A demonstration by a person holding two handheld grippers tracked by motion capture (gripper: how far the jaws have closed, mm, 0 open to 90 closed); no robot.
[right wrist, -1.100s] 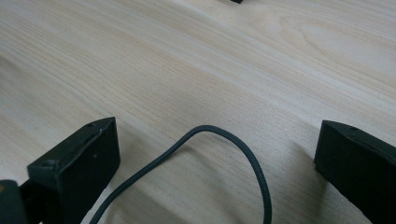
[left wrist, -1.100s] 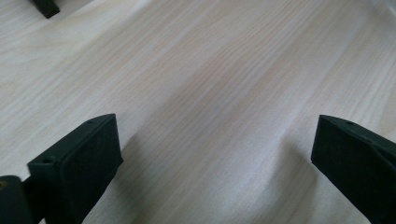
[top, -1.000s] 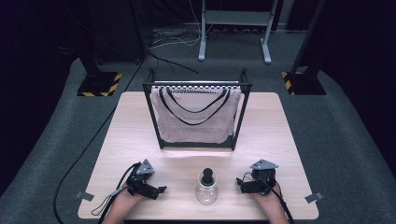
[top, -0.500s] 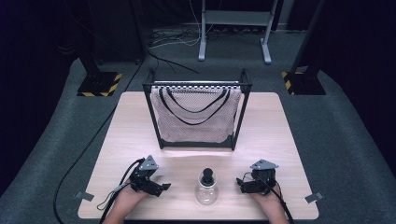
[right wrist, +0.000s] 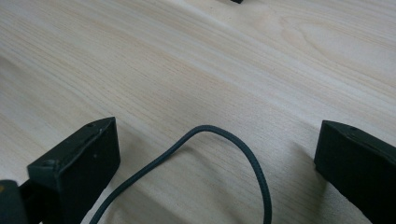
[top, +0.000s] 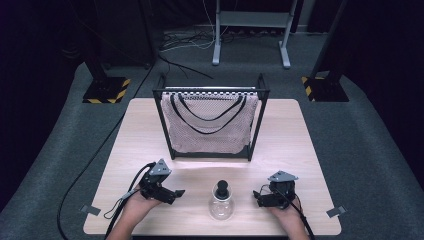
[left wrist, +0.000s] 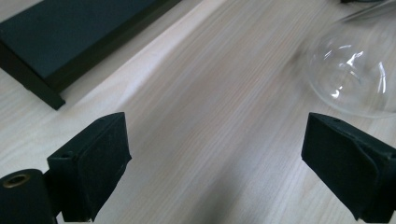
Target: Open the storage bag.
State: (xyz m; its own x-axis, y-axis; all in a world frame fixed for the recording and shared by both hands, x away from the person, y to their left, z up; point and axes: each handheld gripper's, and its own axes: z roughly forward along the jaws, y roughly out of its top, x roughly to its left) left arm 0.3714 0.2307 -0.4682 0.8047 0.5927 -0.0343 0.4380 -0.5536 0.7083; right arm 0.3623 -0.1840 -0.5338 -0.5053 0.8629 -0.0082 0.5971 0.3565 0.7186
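High view: my left gripper point(top: 177, 193) and right gripper point(top: 257, 197) sat low on the table point(top: 140, 130), one each side of the glass flask point(top: 221, 202), which stood upright with a black stopper near the front edge, well in front of the mesh bag point(top: 209, 125) hung in its black frame point(top: 260, 117). Left gripper view: my jaws were wide apart with nothing between, flask point(left wrist: 355, 70) ahead and toward the right jaw, frame base point(left wrist: 70, 42) upper left. Right gripper view: jaws wide, gripping nothing, a loop of grey cable point(right wrist: 233, 154) lying on the wood between them.
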